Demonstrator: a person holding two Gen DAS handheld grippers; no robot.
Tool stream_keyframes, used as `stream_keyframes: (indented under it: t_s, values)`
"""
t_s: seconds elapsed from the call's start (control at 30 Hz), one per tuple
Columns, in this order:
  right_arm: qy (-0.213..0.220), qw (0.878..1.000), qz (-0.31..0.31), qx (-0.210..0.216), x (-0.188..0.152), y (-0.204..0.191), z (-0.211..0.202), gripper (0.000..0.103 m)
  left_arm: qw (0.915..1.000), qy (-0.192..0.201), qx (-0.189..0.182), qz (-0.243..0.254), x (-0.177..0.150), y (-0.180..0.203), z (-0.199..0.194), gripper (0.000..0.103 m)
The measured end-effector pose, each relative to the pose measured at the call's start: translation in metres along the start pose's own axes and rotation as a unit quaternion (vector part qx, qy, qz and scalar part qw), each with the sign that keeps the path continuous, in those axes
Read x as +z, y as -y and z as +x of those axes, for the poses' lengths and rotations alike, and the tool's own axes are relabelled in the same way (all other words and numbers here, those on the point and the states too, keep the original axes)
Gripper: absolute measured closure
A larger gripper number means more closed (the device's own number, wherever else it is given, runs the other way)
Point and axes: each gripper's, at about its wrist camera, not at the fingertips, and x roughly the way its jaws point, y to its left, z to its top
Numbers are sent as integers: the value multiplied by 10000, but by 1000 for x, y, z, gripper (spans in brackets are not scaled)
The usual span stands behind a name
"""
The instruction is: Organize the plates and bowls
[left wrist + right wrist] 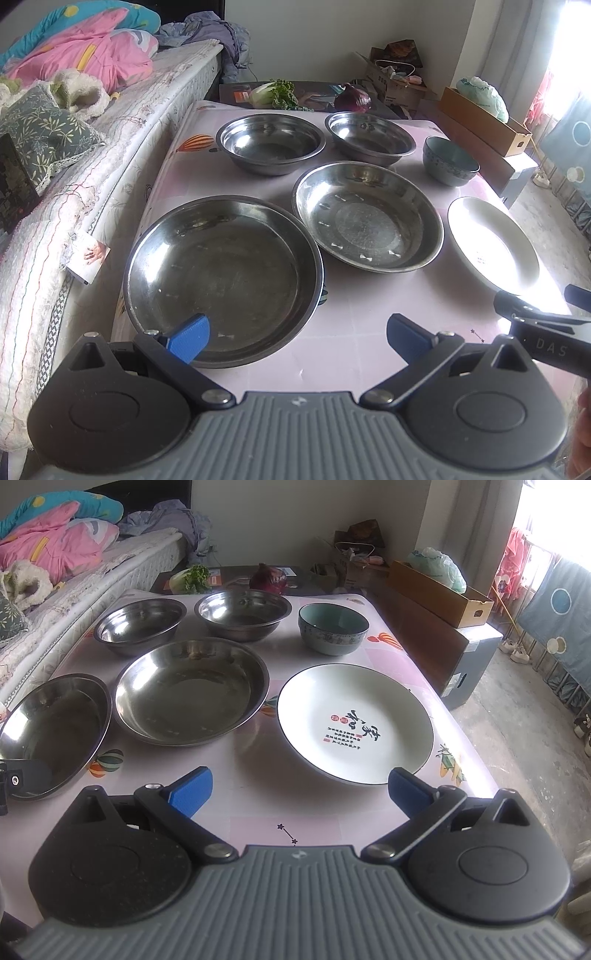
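On the pink table stand a large steel pan, a medium steel dish, two steel bowls at the back, a teal ceramic bowl and a white plate. My left gripper is open and empty, its left finger over the large pan's near rim. My right gripper is open and empty above the table, just short of the white plate with calligraphy. The right wrist view also shows the medium dish, the large pan and the teal bowl.
A bed with quilts runs along the table's left side. Greens and a red cabbage lie behind the table. Cardboard boxes stand at the right. Bare concrete floor lies right of the table.
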Motion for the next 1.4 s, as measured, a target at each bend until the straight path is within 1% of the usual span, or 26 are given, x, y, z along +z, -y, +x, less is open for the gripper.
stream_keyframes:
  t_s: [0.4, 0.6, 0.8, 0.97, 1.13, 1.23, 1.4]
  values:
    - [-45, 10000, -18, -44, 0, -1, 4, 1, 10000, -42, -29, -42, 1, -1, 2, 0]
    - [-85, 9999, 0, -96, 2, -1, 11, 1, 10000, 14, -3, -38, 5, -5, 3, 0]
    - [-59, 9999, 51, -92, 11, 0, 21, 1, 9999, 82, 13, -108, 23, -16, 8, 0]
    - [77, 10000, 23, 17, 25, 0, 30, 1, 9993, 234, 118, -253, 48, -33, 16, 0]
    - [382, 9988, -91, 303, 46, -2, 45, 1, 9978, 457, 270, -395, 75, -52, 28, 0]
    - [602, 9959, -159, 658, 63, -4, 53, 1, 9970, 555, 286, -458, 90, -63, 37, 0]
    - [756, 9884, 28, 1314, 100, -6, 71, 1, 9958, 720, 14, -568, 117, -83, 54, 0]
